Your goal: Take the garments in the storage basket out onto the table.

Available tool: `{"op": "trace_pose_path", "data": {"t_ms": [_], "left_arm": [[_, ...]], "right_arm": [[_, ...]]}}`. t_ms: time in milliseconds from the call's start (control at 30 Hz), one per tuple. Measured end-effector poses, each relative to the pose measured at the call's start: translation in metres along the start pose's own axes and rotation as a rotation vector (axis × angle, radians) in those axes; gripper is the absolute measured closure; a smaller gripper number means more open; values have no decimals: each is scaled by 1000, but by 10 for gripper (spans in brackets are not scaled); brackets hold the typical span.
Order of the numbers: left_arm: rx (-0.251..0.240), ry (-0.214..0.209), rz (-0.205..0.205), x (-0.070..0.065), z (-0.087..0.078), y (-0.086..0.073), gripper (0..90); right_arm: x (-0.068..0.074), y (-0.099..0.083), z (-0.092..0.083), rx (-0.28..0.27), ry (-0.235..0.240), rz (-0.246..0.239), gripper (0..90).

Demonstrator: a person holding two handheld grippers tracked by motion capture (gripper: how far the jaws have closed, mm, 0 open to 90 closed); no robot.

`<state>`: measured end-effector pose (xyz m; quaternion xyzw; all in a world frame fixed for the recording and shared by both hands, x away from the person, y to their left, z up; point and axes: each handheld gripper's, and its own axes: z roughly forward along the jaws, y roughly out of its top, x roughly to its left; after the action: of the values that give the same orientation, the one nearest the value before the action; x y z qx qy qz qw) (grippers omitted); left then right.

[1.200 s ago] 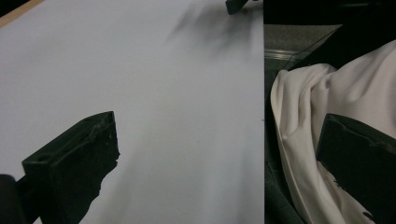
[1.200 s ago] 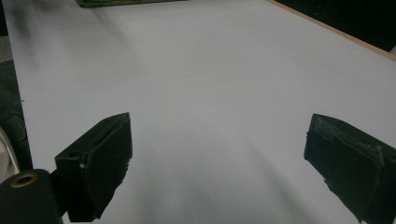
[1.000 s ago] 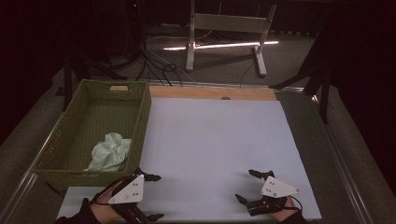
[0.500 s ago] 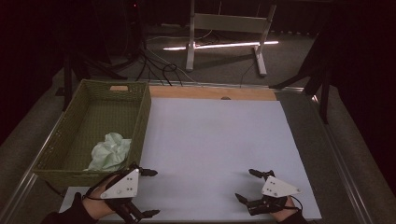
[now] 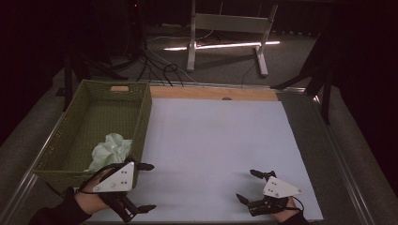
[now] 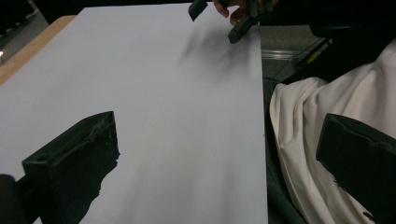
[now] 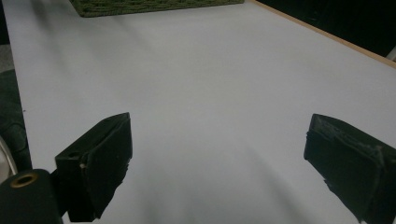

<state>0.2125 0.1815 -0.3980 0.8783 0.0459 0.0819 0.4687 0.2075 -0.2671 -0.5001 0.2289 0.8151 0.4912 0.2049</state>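
Since a second ago the left gripper has slid back toward the table's near-left corner, closer to the basket; the right gripper has hardly shifted.

Left gripper: jaws wide apart, nothing between them. One jaw reaches out just past the basket's near corner, the other hangs at the near edge of the white sheet. In the left gripper view the jaws straddle bare sheet on one side and a white garment on the person's lap on the other, with the right gripper far off at the top, a hand wrapped round it.

Right gripper: jaws also spread wide and empty, low over the sheet near its near-right corner. In its own view there is bare sheet between the jaws and the basket at the far edge.

A crumpled pale green cloth lies inside the basket, in its near right corner, just beyond the left gripper and apart from it. The basket stands on the left side of the table, its right wall along the sheet's left edge. A wooden strip borders the sheet's far edge.
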Motion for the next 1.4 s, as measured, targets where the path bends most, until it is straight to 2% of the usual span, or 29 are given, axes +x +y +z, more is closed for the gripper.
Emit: {"op": "trace_pose_path", "data": {"t_ms": [467,767,1033,1400], "left_arm": [[2,28,-1,13,-20,11,1],[-2,71,-18,31,-40,13,1],[7,122,-71,53,-59,4,1],[32,210,-158,84,-79,-23,1]], "right_arm": [[-1,-1,0,0,-3,1,78],[-1,0,1,-3,-3,6,78],[-1,-1,1,-8,-2,9,82],[0,-1,1,-5,0,3,82]]}}
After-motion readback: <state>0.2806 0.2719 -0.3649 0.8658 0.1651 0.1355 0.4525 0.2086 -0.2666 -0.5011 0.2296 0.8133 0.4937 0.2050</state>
